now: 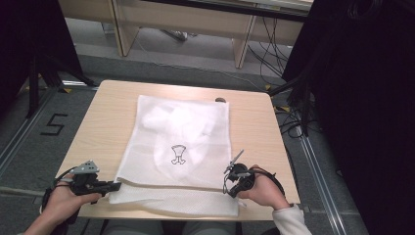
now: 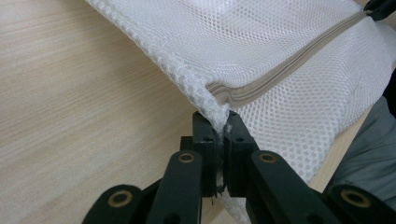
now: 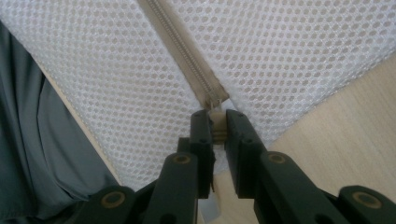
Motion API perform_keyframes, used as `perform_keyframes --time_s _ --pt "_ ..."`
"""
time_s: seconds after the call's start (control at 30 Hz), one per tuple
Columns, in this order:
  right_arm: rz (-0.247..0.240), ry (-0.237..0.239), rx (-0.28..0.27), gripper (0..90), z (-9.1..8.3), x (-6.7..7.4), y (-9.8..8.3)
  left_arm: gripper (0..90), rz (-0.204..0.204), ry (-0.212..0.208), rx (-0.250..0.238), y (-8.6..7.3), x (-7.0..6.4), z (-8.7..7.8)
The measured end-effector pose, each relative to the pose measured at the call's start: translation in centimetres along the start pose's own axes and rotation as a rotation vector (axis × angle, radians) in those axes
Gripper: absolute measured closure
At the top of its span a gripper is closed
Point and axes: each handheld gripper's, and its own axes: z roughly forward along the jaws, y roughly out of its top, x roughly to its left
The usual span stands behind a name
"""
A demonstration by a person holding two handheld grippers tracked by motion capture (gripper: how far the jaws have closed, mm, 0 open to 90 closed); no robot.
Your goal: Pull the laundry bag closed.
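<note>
A white mesh laundry bag (image 1: 178, 147) lies flat on the wooden table (image 1: 107, 117), with pale cloth and a small black printed mark showing through it. A beige zipper (image 2: 280, 74) runs along its near edge. My left gripper (image 1: 116, 186) is at the bag's near left corner, and in the left gripper view it (image 2: 223, 126) is shut on the mesh at the zipper's end. My right gripper (image 1: 228, 182) is at the near right corner. In the right gripper view it (image 3: 215, 121) is shut on the zipper pull (image 3: 216, 126), where the zipper (image 3: 187, 60) ends.
A small dark object (image 1: 220, 100) sits at the table's far edge. Beyond the table stand wooden desks (image 1: 195, 24) with cables on the floor. Black curtains flank both sides. The bag's near edge hangs just over the table front, above the person's grey lap (image 3: 42, 140).
</note>
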Motion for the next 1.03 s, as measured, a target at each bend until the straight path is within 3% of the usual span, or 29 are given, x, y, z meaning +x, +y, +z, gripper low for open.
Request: perform_keyframes --time_s 0.03,0.1,0.13,0.17,0.2,0.27,0.3,0.33,0.47,0.5,0.57,0.67,0.7,0.73,0.77,0.8,0.87,0.9,0.93,0.97,1.03 --pt "-0.018 -0.006 -0.019 79.6 -0.1 -0.2 -0.1 84.5 0.002 -0.003 0.014 0.0 0.0 0.0" --pt "0.029 -0.002 -0.051 73.2 -0.4 -0.1 -0.2 83.6 0.005 0.001 -0.002 -0.1 -0.1 0.2" --pt "0.029 -0.002 -0.051 73.2 -0.4 -0.1 -0.2 82.6 0.005 0.001 -0.002 -0.1 -0.1 0.2" --pt "0.039 0.008 -0.105 61.4 -0.7 -0.3 -0.3 80.2 0.005 -0.001 0.013 -0.1 -0.1 0.2" --pt "0.039 0.008 -0.105 61.4 -0.7 -0.3 -0.3 80.2 0.008 -0.003 0.027 0.0 0.0 0.2" --pt "0.072 0.007 -0.182 49.1 -1.0 -0.4 -0.4 77.2 0.022 0.003 0.029 -0.1 -0.1 0.3" --pt "0.101 -0.014 -0.279 43.3 -1.2 -0.7 -0.4 74.7 0.028 0.001 0.037 -0.1 -0.2 0.3" --pt "0.118 -0.033 -0.307 42.3 -1.3 -0.7 -0.3 73.8 0.027 0.013 0.01 -0.2 -0.4 0.4" --pt "0.142 -0.065 -0.387 39.9 -1.5 -0.9 -0.3 69.1 0.048 0.017 0.035 -0.1 -0.3 0.2" --pt "0.153 -0.065 -0.406 39.9 -1.6 -0.9 -0.3 68.1 0.047 0.023 0.013 -0.2 -0.4 0.3" --pt "0.168 -0.11 -0.477 39.4 -1.1 -1.0 -0.3 65.4 0.051 0.027 0.023 -0.2 -0.4 0.0" --pt "0.195 -0.129 -0.514 38.4 -1.1 -1.1 -0.7 60.9 0.075 0.029 0.008 -0.4 -0.3 -0.5" --pt "0.196 -0.149 -0.518 38.0 -1.1 -1.2 -0.8 59.2 0.067 0.027 0.0 -0.4 -0.3 -0.8" --pt "0.221 -0.137 -0.53 37.3 -1.1 -1.1 -0.9 57.5 0.068 0.028 -0.019 -0.5 -0.2 -0.9" --pt "0.201 -0.16 -0.545 36.9 -0.9 -1.3 -1.0 55.5 0.068 0.028 -0.019 -0.5 -0.2 -0.9" --pt "0.209 -0.16 -0.523 37.0 -1.0 -1.3 -1.1 53.2 0.075 0.025 -0.06 -0.4 -0.1 -1.3" --pt "0.218 -0.182 -0.553 37.0 -0.7 -1.3 -1.1 50.0 0.072 0.025 -0.082 -0.3 -0.1 -1.3" --pt "0.205 -0.202 -0.571 38.0 -0.7 -1.4 -1.2 47.7 0.09 0.024 -0.108 -0.1 -0.1 -1.5" --pt "0.202 -0.202 -0.536 38.2 -1.1 -1.4 -1.3 45.4 0.087 0.024 -0.127 0.0 -0.3 -1.4" --pt "0.198 -0.221 -0.563 38.2 -1.0 -1.5 -1.3 43.4 0.103 0.022 -0.136 0.1 -0.3 -1.4" --pt "0.218 -0.214 -0.58 39.6 -0.9 -1.4 -1.3 39.6 0.116 0.018 -0.144 0.2 -0.3 -1.3"
